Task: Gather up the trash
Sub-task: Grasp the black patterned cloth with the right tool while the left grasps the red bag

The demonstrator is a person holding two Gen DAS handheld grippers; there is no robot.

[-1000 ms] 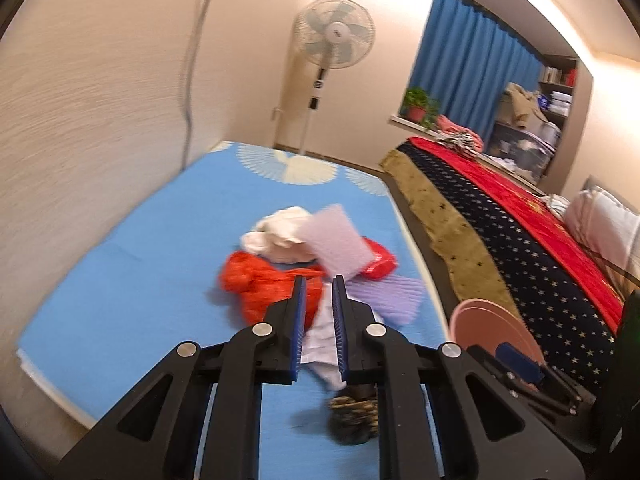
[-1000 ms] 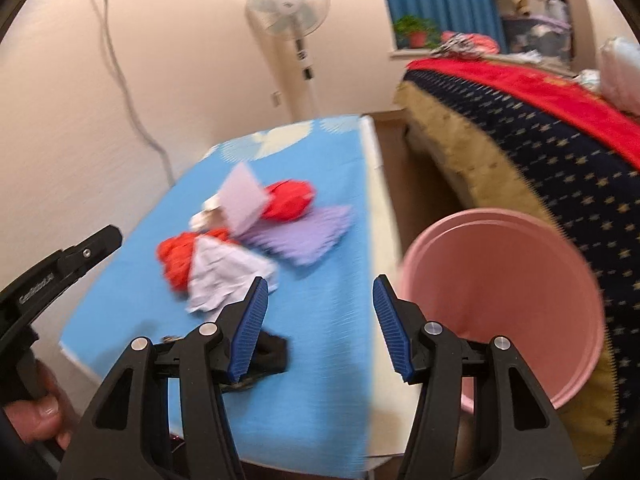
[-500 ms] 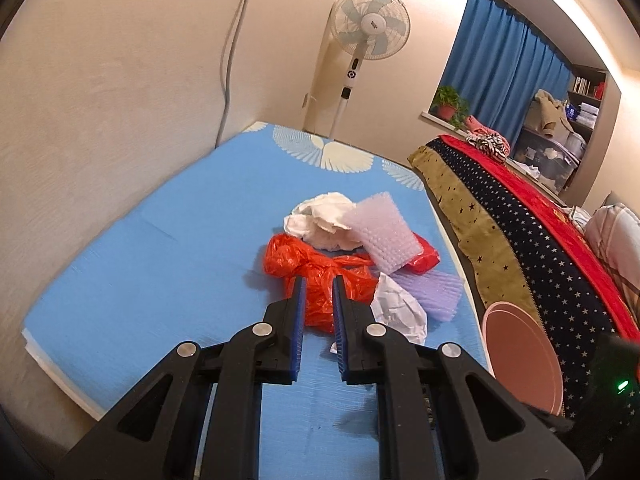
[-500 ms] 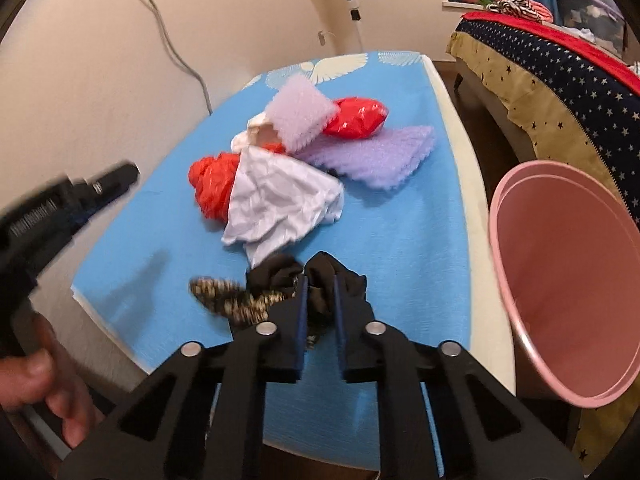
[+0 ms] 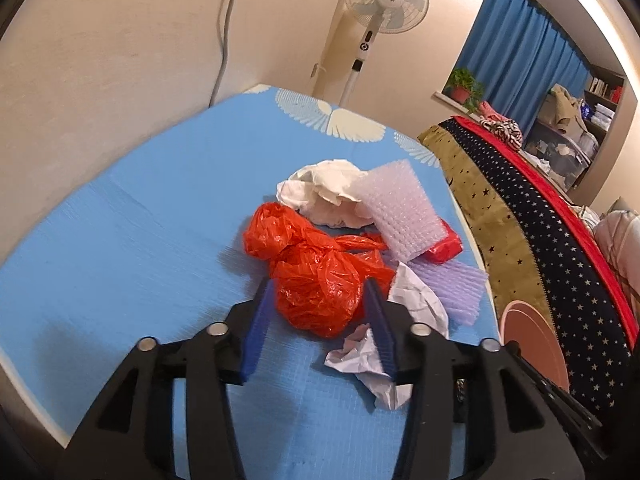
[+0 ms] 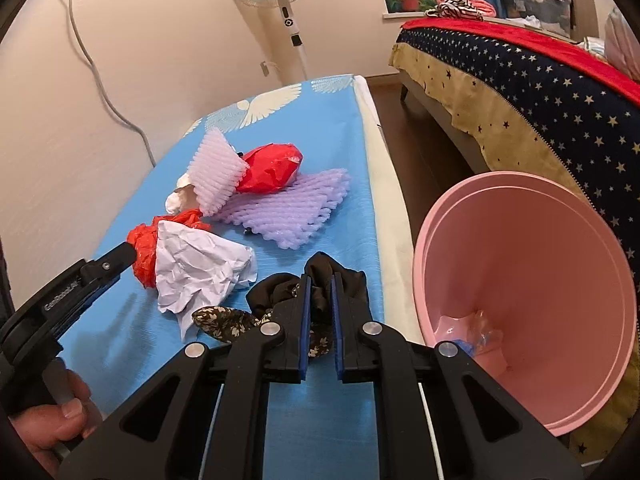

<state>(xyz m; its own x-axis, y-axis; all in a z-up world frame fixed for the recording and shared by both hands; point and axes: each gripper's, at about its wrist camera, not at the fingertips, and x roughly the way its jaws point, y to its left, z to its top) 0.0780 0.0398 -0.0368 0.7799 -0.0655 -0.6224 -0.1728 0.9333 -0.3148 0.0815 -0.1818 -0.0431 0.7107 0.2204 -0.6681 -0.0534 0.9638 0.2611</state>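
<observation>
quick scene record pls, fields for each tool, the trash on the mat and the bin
left tool: open, jaws either side of the red plastic bag
right tool: shut on the black cloth
loose trash: crumpled white paper, purple foam net, white foam net, red wrapper
surface: blue mat
bin: pink bucket, beside the mat, some clear trash at its bottom

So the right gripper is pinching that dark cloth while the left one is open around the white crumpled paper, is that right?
Not quite. The right gripper is indeed shut on the dark cloth, but the left gripper is open around the orange plastic bag, not the white crumpled paper, which lies just to its right. The left wrist view shows this.
</observation>
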